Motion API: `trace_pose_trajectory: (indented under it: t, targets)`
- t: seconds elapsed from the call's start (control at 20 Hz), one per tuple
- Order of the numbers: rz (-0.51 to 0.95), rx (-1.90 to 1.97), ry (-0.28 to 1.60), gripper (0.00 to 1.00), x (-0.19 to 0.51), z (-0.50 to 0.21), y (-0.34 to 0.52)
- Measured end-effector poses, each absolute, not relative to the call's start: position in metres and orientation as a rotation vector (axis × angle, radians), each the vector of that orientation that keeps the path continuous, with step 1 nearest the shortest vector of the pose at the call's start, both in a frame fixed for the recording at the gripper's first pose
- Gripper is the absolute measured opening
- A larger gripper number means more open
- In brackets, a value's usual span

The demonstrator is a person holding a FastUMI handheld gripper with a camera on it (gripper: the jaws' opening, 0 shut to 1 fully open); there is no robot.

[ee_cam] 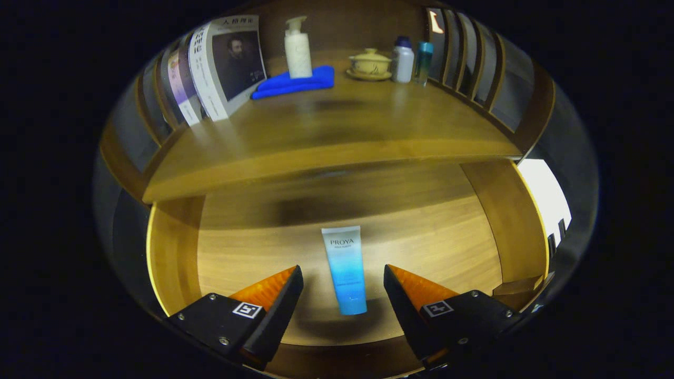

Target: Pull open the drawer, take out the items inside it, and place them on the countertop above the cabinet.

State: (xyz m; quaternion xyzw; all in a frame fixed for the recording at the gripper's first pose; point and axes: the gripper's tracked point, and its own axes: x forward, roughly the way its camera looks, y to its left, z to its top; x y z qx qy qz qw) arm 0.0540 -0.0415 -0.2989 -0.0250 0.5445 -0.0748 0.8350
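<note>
Two fingers of the gripper (pixel 343 276) are spread wide apart and hold nothing, hovering over the open drawer (pixel 174 263). Lying flat on the drawer's wooden floor, between the fingers and touching neither, is a single tube (pixel 345 268), pale at its upper end and turning blue toward the end nearest the fingers. It is the one item I can see in the drawer; the space under the countertop's edge is in shadow. The drawer's side walls rise to either side of the fingers. Just beyond and above the drawer is the countertop (pixel 342 131) of the cabinet, its front edge overhanging the drawer's far part. Farther back on it, to the left, several books (pixel 221 68) stand leaning in a row. Next to them lies a folded blue cloth (pixel 316 79), and a white pump bottle (pixel 298 50) stands upright on it. To the right of that sits a small lidded bowl on a saucer (pixel 370 64), then a white bottle with a dark cap (pixel 403 60), and just beside it a slim teal bottle (pixel 423 62).
</note>
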Motion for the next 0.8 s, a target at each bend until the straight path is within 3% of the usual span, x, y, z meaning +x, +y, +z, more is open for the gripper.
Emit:
trace_pose_trajectory:
  t: [0.2, 0.4, 0.5, 0.65, 0.8]
  targets:
    - [-0.156, -0.069, 1.217, 0.93, 0.052, -0.32, -0.042]
    - [-0.168, -0.053, 1.252, 0.83, 0.048, -0.331, -0.047]
    - [-0.173, -0.035, 1.264, 0.75, 0.046, -0.338, -0.049]
    - [-0.169, -0.017, 1.276, 0.51, 0.045, -0.344, -0.05]
    - [-0.159, -0.042, 1.259, 0.48, 0.045, -0.341, -0.049]
